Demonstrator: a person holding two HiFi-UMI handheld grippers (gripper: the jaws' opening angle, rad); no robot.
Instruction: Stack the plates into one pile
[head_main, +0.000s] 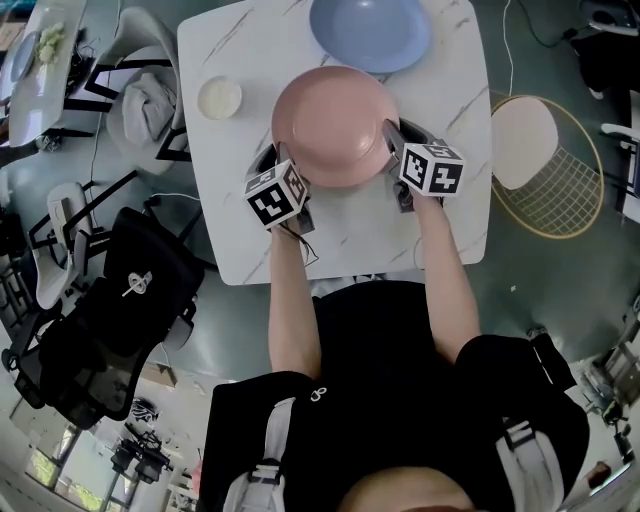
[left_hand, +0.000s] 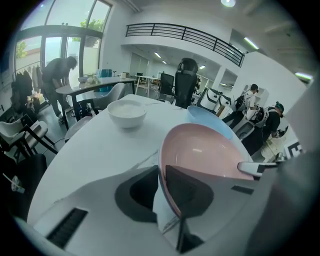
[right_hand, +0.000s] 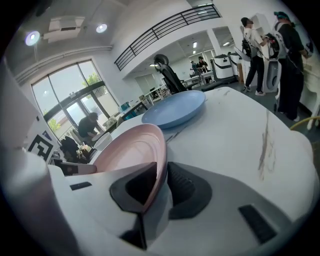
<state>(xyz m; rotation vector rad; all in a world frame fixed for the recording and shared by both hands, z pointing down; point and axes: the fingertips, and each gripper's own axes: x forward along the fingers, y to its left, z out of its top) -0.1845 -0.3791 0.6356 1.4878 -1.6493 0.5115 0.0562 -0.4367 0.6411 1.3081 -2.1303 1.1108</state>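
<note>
A pink plate (head_main: 335, 125) is held over the middle of the white marble table (head_main: 240, 210), tilted in both gripper views. My left gripper (head_main: 284, 165) is shut on its left rim, and the rim (left_hand: 205, 150) runs between the two dark pads at my left gripper (left_hand: 162, 175). My right gripper (head_main: 393, 140) is shut on the right rim, where the pink plate (right_hand: 130, 150) edge sits between the pads of my right gripper (right_hand: 162, 172). A blue plate (head_main: 370, 30) lies flat at the table's far edge, just beyond the pink one; the blue plate (right_hand: 175, 110) shows past the pink rim.
A small white bowl (head_main: 220, 98) stands at the table's far left, seen as the white bowl (left_hand: 127, 112). A wire chair (head_main: 545, 165) is to the table's right, a grey chair (head_main: 150, 100) and a black office chair (head_main: 110, 320) to its left. People stand in the background.
</note>
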